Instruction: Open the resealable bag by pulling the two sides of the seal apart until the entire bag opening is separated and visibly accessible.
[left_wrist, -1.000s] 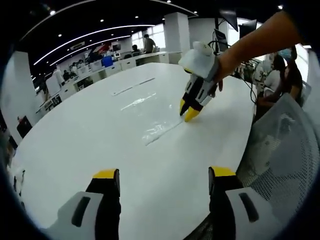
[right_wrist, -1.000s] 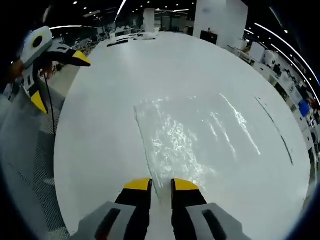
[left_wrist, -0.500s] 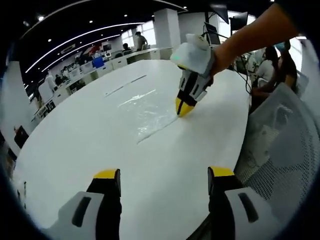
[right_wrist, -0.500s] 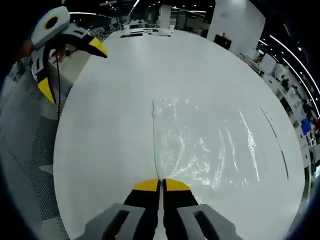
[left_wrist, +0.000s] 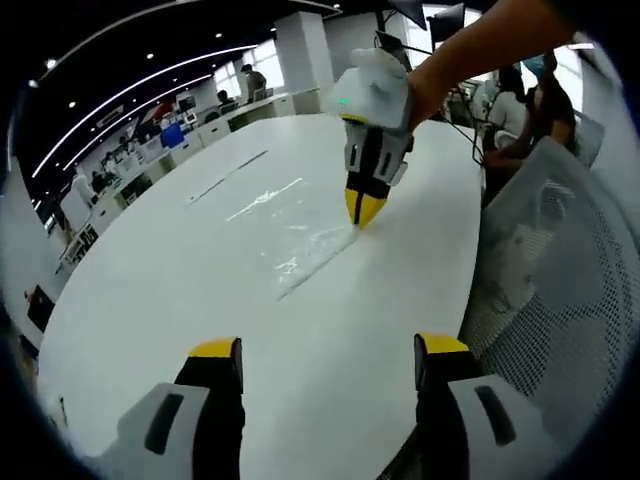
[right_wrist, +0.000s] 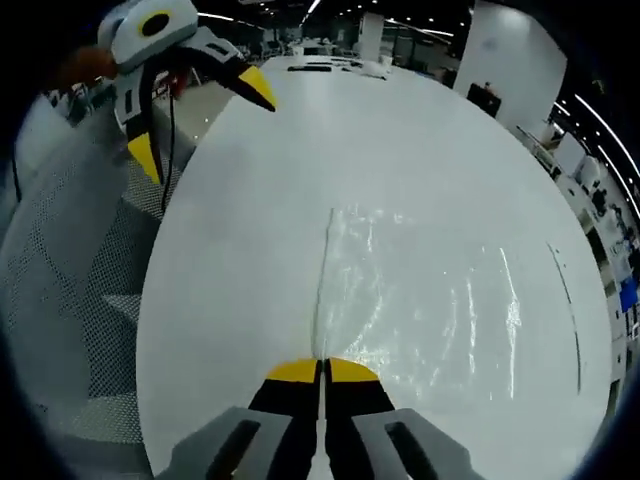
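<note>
A clear resealable bag (right_wrist: 420, 300) lies flat on the white table (right_wrist: 260, 190), its seal edge (right_wrist: 322, 280) running away from my right gripper (right_wrist: 322, 366). That gripper is shut on the near end of the seal edge. In the left gripper view the same bag (left_wrist: 285, 225) lies mid-table, and the right gripper (left_wrist: 364, 208), held by a person's hand, pinches its right corner. My left gripper (left_wrist: 325, 350) is open above bare table, well short of the bag. It also appears at top left of the right gripper view as the left gripper (right_wrist: 200, 100), jaws spread.
A white mesh chair (left_wrist: 560, 300) stands beside the table edge on the right; the same chair (right_wrist: 70, 290) fills the left of the right gripper view. People sit at desks (left_wrist: 520, 100) beyond the table. Two thin dark strips (left_wrist: 225, 175) lie farther along the tabletop.
My right gripper closed on the bag's seal edge a second ago and has stayed shut since. The left gripper has stayed open while its view has drifted nearer.
</note>
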